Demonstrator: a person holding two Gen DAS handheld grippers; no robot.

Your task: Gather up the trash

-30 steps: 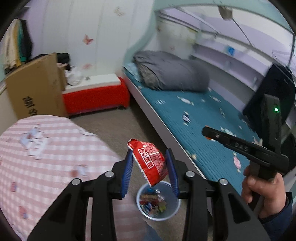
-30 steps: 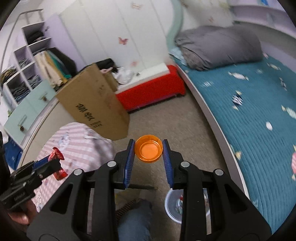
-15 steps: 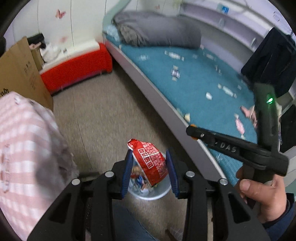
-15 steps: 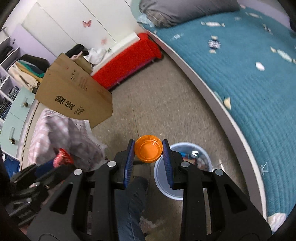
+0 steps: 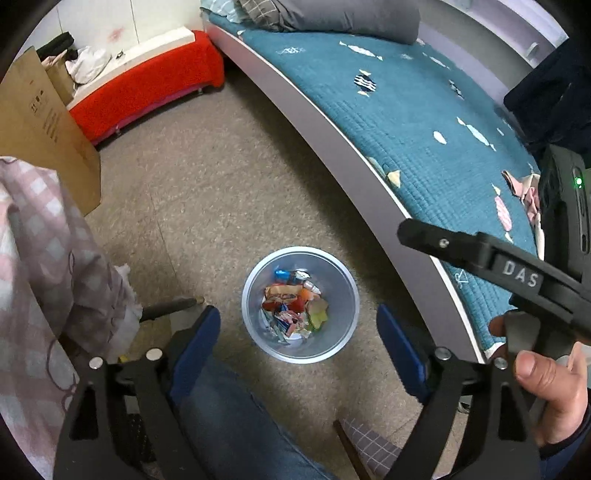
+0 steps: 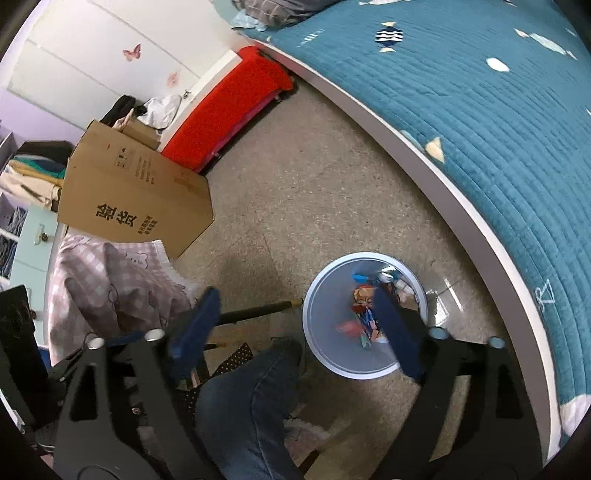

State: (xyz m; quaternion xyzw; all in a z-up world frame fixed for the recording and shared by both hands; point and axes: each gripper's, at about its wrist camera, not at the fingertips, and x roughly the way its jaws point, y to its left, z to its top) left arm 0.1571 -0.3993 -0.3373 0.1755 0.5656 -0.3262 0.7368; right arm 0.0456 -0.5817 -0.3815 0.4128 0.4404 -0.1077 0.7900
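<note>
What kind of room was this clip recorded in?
Most likely a bedroom at home: a bed with a teal quilt and a folded grey blanket, wardrobe doors with butterfly stickers, and a small bin of wrappers on the floor.

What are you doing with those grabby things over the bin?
A person is tidying up trash, holding a hand-held gripper in each hand above the round pale blue wastebasket on the floor beside the bed. The left hand-held gripper and right hand-held gripper are both opening, with nothing between their jaws. Colourful crumpled wrappers lie inside the wastebasket.
</note>
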